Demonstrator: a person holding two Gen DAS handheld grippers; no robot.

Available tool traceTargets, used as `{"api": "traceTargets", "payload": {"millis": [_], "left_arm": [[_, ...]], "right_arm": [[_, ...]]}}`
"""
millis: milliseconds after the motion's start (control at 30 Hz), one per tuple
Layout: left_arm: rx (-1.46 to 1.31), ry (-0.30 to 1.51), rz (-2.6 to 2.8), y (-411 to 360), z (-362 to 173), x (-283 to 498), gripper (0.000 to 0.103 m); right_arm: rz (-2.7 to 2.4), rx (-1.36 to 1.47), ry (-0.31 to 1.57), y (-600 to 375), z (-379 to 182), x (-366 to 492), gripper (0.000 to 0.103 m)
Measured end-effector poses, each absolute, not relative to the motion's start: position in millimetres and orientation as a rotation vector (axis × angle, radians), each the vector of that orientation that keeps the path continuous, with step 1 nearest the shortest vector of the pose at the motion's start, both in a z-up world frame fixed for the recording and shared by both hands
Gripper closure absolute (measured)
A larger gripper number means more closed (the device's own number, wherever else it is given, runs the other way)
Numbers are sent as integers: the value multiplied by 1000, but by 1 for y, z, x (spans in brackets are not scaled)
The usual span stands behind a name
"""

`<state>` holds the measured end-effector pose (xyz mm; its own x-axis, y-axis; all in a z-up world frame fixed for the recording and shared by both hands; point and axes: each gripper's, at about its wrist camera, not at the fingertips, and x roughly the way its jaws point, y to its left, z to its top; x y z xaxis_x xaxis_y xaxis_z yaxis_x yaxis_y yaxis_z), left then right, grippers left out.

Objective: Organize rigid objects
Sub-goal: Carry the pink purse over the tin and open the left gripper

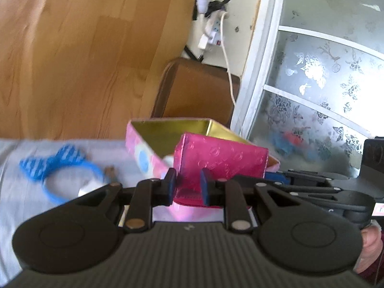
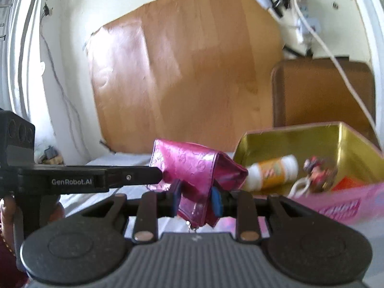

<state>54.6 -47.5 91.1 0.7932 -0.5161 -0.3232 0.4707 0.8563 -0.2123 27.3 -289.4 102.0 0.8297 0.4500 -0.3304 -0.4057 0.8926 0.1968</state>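
Note:
A shiny magenta wallet is held between both grippers above the bed. My left gripper is shut on its near edge. My right gripper is shut on the wallet from the other side; the left gripper's side reaches it from the left. A pink tin box with a gold inside stands just behind the wallet. In the right wrist view the box holds a white and orange bottle, a small red figure and an orange item.
A blue bow headband and a small brown item lie on the light sheet at the left. A brown chair back, a wood-grain panel, a power strip with cables and a frosted glass door stand behind.

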Motion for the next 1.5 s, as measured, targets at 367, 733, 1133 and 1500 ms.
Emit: {"api": "traceTargets", "payload": {"millis": [367, 733, 1133, 1500], "left_arm": [[-157, 457, -568, -102, 92, 170, 79], [-202, 601, -435, -129, 67, 260, 79], [-177, 599, -430, -124, 68, 218, 79], [-252, 527, -370, -14, 62, 119, 79]], "right_arm": [[345, 71, 404, -337, 113, 128, 77], [322, 51, 697, -353, 99, 271, 73], [213, 39, 671, -354, 99, 251, 67], [338, 5, 564, -300, 129, 174, 67]]}}
